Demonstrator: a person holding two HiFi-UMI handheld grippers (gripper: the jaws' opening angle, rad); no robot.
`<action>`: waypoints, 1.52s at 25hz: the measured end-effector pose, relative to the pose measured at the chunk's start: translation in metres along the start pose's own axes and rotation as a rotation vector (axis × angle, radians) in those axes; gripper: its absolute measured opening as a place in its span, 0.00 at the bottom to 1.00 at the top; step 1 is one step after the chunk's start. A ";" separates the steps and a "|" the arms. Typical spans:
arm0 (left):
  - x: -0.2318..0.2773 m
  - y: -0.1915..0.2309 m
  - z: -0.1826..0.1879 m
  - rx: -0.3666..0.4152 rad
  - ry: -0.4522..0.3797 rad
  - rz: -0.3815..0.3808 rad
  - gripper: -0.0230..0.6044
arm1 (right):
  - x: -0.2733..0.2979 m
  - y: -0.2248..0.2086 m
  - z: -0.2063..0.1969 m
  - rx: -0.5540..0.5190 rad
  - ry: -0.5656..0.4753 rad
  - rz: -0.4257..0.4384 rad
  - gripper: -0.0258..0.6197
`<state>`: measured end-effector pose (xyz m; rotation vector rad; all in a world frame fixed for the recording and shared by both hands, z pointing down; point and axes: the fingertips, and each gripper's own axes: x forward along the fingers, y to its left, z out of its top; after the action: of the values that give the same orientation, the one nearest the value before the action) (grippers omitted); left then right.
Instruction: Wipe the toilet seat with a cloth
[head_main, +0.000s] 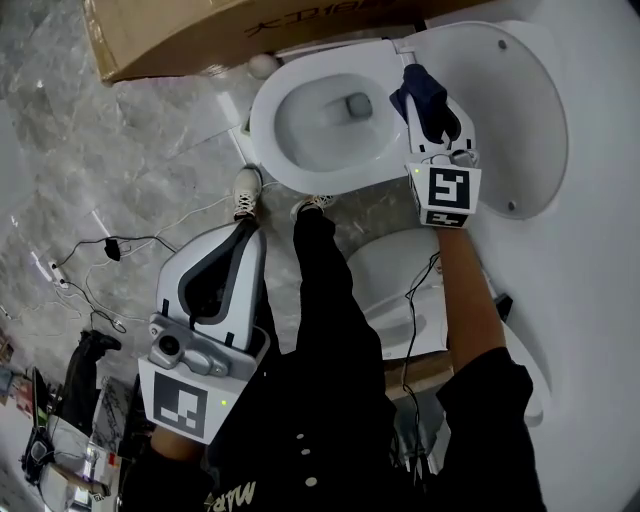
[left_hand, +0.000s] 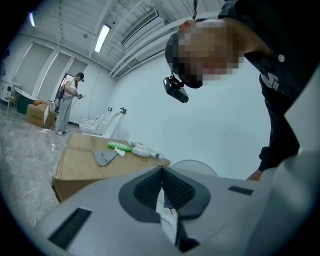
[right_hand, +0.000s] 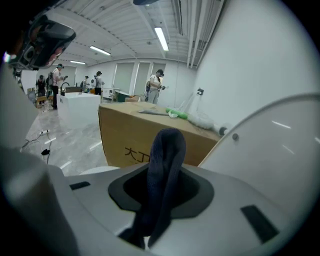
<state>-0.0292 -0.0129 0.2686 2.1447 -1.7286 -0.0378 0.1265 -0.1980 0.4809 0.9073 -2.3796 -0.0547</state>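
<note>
The white toilet seat (head_main: 290, 150) rings the bowl at the top of the head view, and its lid (head_main: 520, 110) stands open to the right. My right gripper (head_main: 432, 112) is shut on a dark blue cloth (head_main: 420, 88), which rests at the seat's right rim by the hinge. In the right gripper view the cloth (right_hand: 165, 160) stands bunched up between the jaws of the right gripper (right_hand: 162, 187). My left gripper (head_main: 243, 240) hangs low at the left over the floor, away from the toilet. Its jaws are shut with nothing between them, as the left gripper (left_hand: 162, 182) view shows.
A cardboard box (head_main: 200, 35) stands behind the toilet, with a grey rag (left_hand: 104, 157) and a green bottle (left_hand: 119, 146) on top. Cables (head_main: 100, 250) trail over the marble floor at the left. The person's legs and shoes (head_main: 247, 190) stand by the bowl. Another white fixture (head_main: 385, 275) sits below the lid.
</note>
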 end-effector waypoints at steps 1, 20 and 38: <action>0.002 0.002 -0.004 -0.004 0.005 0.000 0.05 | 0.007 0.003 -0.006 -0.017 0.011 0.006 0.20; 0.018 0.034 -0.069 -0.092 0.089 0.005 0.05 | 0.122 0.019 -0.147 -0.608 0.333 0.078 0.20; 0.027 0.040 -0.085 -0.113 0.126 -0.011 0.05 | 0.149 0.022 -0.208 -0.913 0.593 0.151 0.19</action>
<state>-0.0385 -0.0212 0.3654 2.0299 -1.6054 -0.0031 0.1362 -0.2399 0.7339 0.2389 -1.5781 -0.6542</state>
